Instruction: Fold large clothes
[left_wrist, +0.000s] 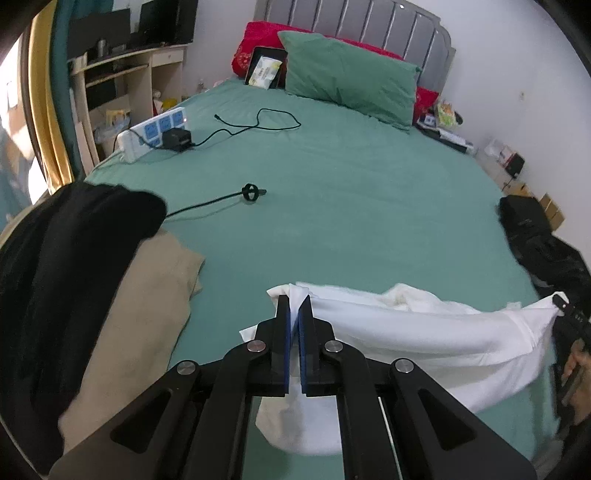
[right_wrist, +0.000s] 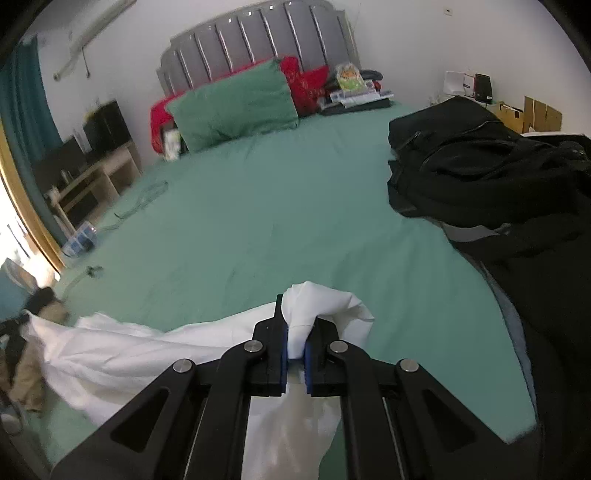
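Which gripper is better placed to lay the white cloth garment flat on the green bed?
Left gripper: bare green bed sheet ahead. The right gripper, also clamping the white cloth garment, faces black clothing.

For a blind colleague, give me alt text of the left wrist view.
The left gripper is shut on a corner of a white garment stretched above a green bed. Black and beige clothes lie at left; a power strip and green pillow lie beyond.
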